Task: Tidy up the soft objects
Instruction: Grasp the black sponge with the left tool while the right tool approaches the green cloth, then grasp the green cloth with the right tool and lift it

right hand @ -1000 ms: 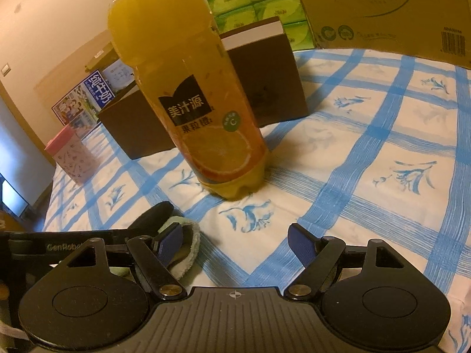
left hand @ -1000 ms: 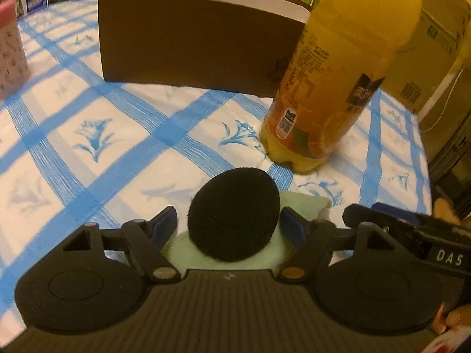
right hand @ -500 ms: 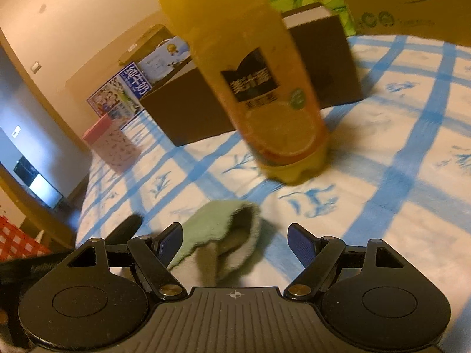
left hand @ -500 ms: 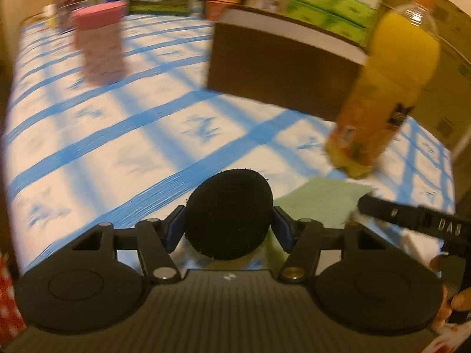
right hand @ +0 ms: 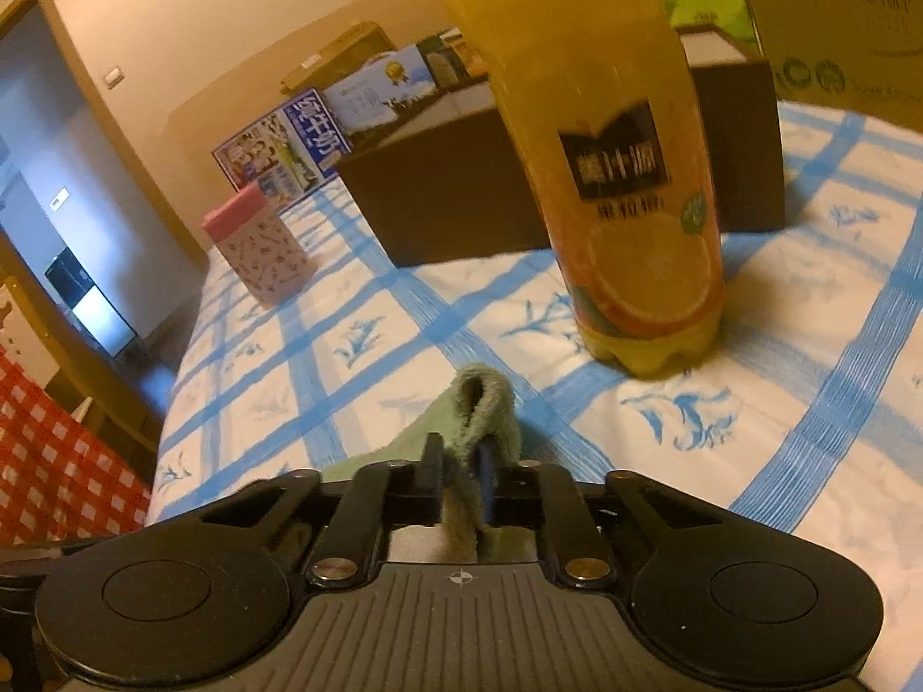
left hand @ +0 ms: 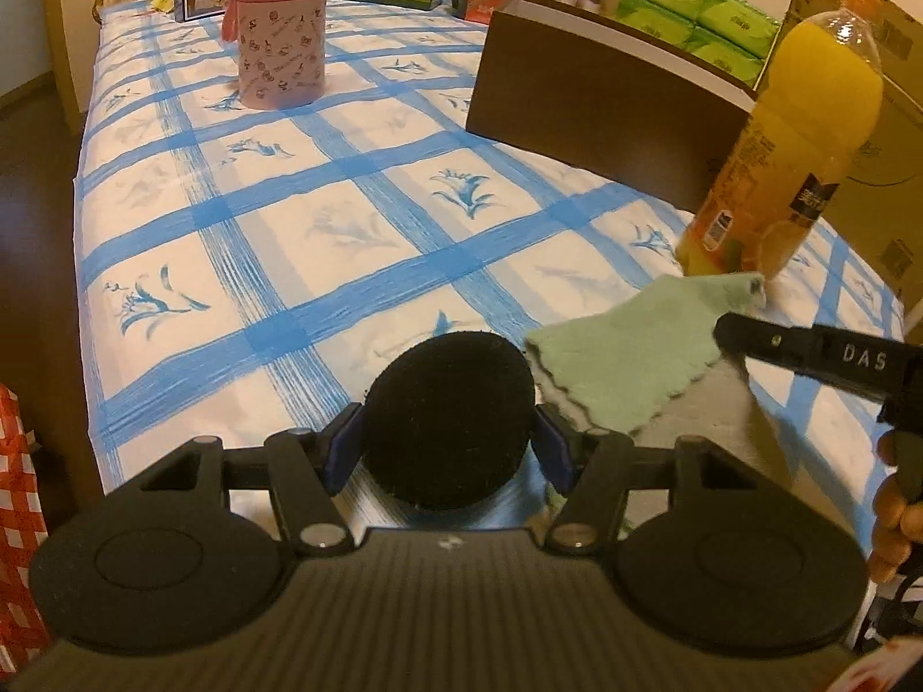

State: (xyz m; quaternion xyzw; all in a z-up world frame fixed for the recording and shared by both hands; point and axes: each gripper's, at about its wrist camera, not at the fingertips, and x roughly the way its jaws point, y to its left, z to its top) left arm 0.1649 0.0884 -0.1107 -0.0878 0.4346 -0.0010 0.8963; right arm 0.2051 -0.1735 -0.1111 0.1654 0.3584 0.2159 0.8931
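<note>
My left gripper (left hand: 450, 441) is shut on a round black foam pad (left hand: 450, 418) and holds it above the blue-checked tablecloth (left hand: 323, 242). A light green cloth (left hand: 629, 352) hangs lifted to its right, pinched by the right gripper, whose black finger shows in the left wrist view (left hand: 807, 346). In the right wrist view my right gripper (right hand: 460, 464) is shut on a folded edge of the green cloth (right hand: 484, 409), just in front of the orange juice bottle.
An orange juice bottle (left hand: 790, 138) (right hand: 623, 173) stands at the right. A dark brown open box (left hand: 600, 98) (right hand: 461, 202) sits behind it. A pink lidded canister (left hand: 282, 34) (right hand: 259, 242) stands far left. Cartons and green tissue packs (left hand: 698, 11) line the back.
My right gripper has shut on the green cloth and lifted it. My left gripper has risen and drawn back with the black pad, off the cloth.
</note>
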